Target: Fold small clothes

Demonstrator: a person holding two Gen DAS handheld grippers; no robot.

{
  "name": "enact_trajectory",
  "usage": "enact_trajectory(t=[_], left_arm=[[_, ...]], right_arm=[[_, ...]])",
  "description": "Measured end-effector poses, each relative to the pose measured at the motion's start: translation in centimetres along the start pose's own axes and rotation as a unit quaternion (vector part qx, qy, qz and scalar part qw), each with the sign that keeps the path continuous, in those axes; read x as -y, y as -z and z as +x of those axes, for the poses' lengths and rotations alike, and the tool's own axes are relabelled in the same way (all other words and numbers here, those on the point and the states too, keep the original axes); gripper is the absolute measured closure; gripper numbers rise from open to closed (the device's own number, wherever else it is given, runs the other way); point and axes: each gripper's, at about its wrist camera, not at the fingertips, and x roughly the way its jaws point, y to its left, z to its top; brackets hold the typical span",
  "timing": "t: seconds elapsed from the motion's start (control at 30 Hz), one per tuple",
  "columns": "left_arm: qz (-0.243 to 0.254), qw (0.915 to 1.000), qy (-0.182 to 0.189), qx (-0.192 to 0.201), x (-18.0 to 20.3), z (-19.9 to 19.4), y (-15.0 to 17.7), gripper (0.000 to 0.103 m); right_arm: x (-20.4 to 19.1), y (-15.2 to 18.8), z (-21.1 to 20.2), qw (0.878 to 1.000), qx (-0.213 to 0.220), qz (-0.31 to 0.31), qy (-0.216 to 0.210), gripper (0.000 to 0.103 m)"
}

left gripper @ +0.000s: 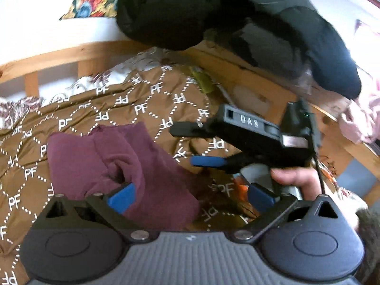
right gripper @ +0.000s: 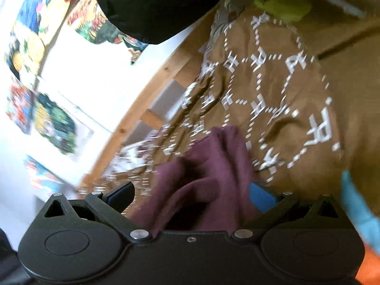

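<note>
Garment: a small maroon cloth (left gripper: 114,166) lies rumpled on the brown blanket (left gripper: 147,99) printed with white letters, partly doubled over itself, with a soft hollow near its middle.

Left gripper (left gripper: 190,196): jaws stand wide apart; the maroon cloth lies between and beyond them, and one blue pad (left gripper: 121,197) sits at its near edge without pinching it.

Right gripper (right gripper: 190,196): jaws spread in its own view, with maroon folds bunched between them; the right-hand blue pad (right gripper: 262,198) lies against the fabric, though nothing appears clamped (blur makes contact hard to judge). In the left view it hangs just right of the cloth, a hand (left gripper: 296,180) on its handle.

Handling: the fabric looks thin, light and limp, so it should drape, crease readily and slide a little on the blanket; nothing fragile.

Where to grip: probably at a free edge or corner of the cloth, one gripper at each end, taking a single layer rather than the bunched middle.

Surroundings: a wooden bed frame (left gripper: 249,76) runs behind the blanket, a black garment (left gripper: 213,11) hangs over it beyond the cloth, and a pink fabric (left gripper: 361,118) rests at the frame's far right.
</note>
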Motion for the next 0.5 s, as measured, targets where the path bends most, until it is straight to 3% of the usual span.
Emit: enact_trajectory(t=[0.13, 0.2, 0.37, 0.5], left_arm=[[0.032, 0.9990, -0.020, 0.025, 0.0, -2.2, 1.1, 0.001], [0.041, 0.9977, -0.044, 0.032, -0.3, -2.8, 1.6, 0.001], [0.054, 0.9909, -0.117, 0.036, -1.8, -2.5, 3.2, 0.001], [0.042, 0.9878, -0.149, 0.019, -3.1, -0.5, 4.5, 0.001]], right_arm=[[0.9, 0.2, 0.8, 0.992, -0.036, 0.070, -0.097, 0.000], [0.8, 0.3, 1.3, 0.989, -0.048, 0.084, -0.113, 0.000], [0.2, 0.5, 2.2, 0.992, -0.058, 0.072, -0.082, 0.000], [0.2, 0.8, 3.6, 0.994, -0.069, 0.058, -0.064, 0.000]])
